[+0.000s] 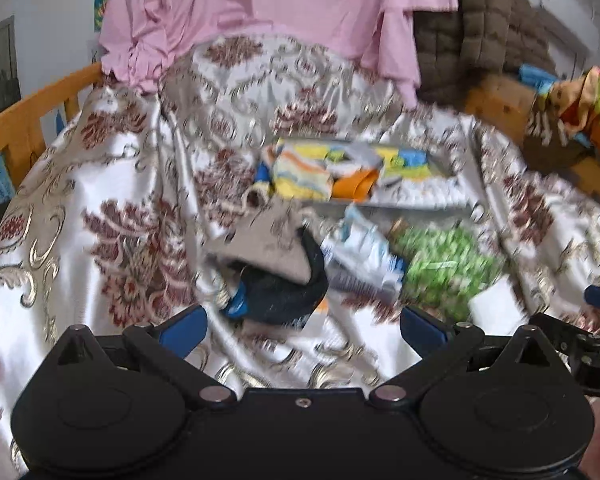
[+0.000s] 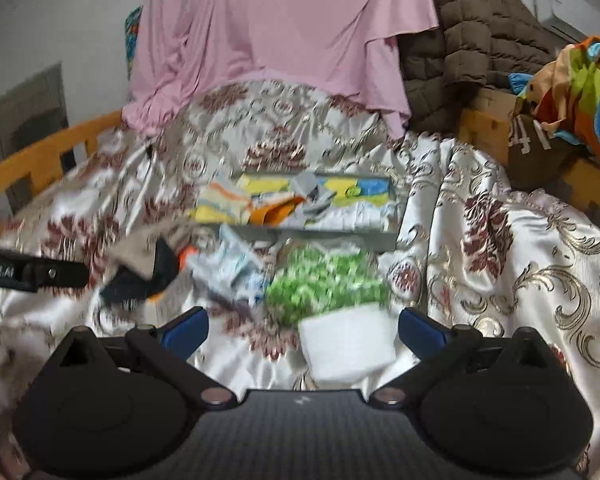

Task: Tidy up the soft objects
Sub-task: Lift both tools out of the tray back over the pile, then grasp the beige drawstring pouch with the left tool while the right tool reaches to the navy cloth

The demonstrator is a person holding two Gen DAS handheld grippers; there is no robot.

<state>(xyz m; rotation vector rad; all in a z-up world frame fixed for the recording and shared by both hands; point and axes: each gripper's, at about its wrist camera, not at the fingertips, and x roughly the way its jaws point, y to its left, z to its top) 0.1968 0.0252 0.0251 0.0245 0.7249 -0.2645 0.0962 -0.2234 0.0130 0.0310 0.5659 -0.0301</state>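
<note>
Tray [image 2: 396, 216] holds some folded cloths; dark garment [image 1: 284, 296] and pale cloth [image 1: 360, 256] lie loose. My left gripper [image 1: 300, 326] and right gripper [image 2: 302, 326]: jaws wide, empty.

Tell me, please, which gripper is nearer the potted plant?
Right. The right gripper is open just before the potted plant; the left gripper is open further left, facing the dark cloth.

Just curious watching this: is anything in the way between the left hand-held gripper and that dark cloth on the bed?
Nothing visible. The left hand-held gripper hangs open just short of the dark cloth, with only bedspread between them.
</note>
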